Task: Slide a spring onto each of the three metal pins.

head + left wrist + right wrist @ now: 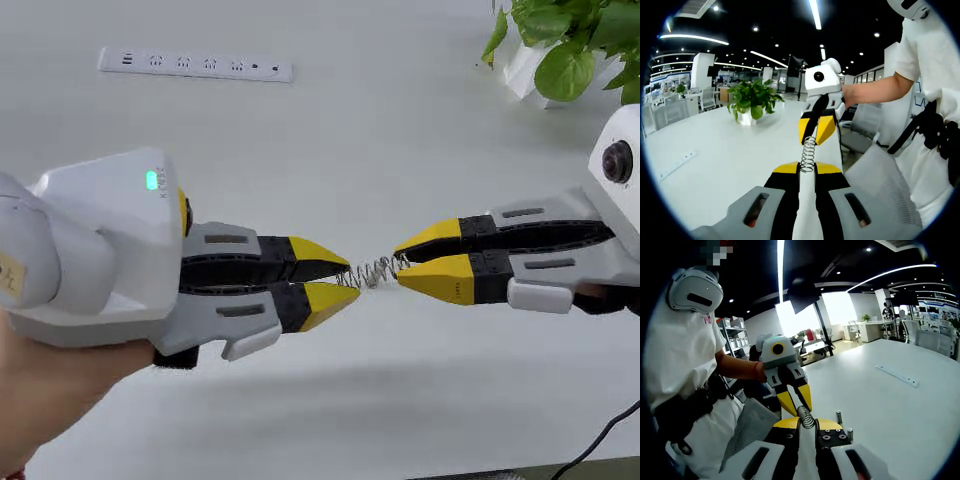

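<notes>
A short metal spring (372,270) hangs level in the air between my two grippers, above the white table (400,130). My left gripper (350,280) comes in from the left and its yellow tips close on the spring's left end. My right gripper (400,265) comes in from the right and pinches the other end. In the left gripper view the spring (808,152) runs from my left gripper (808,167) up to the right gripper (816,131). The right gripper view has the spring (805,415) between my right gripper (807,422) and the left gripper (795,399). Any pin inside the coil is hidden.
A white power strip (195,65) lies at the far left of the table. A potted plant (570,40) stands at the far right. Two small upright metal pieces (838,416) stand on the table just past my right jaws. A black cable (600,440) crosses the near edge.
</notes>
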Tool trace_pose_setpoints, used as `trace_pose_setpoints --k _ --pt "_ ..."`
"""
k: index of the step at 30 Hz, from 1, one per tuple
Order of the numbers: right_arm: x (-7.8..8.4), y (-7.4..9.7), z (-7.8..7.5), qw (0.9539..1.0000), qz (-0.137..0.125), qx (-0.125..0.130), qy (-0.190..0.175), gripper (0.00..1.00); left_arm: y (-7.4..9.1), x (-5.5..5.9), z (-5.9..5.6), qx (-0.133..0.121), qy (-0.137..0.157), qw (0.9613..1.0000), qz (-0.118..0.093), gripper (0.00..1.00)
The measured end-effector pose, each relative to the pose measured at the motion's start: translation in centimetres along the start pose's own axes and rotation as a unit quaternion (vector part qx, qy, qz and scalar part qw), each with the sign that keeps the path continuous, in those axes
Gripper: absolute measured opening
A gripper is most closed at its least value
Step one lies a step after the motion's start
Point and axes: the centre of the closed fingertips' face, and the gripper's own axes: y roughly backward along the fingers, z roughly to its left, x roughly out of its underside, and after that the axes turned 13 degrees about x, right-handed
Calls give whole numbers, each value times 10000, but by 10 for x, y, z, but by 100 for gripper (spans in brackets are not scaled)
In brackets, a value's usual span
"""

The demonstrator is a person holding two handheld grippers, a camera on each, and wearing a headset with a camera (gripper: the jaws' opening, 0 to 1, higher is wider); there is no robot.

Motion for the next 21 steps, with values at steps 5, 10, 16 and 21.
trace_pose_setpoints --k 5,10,16,21 --pt "-1 0 1 10000 13 -10 21 7 0 1 0 14 8 10000 -1 7" --pt "-1 2 0 10000 43 -34 72 7 -1 1 -2 48 34 10000 -19 7" --pt "-2 3 1 9997 129 -49 209 7 -3 2 -4 79 43 10000 -20 7" --pt "-3 4 3 9991 226 -58 348 7 -4 4 -4 96 67 9999 -14 7"
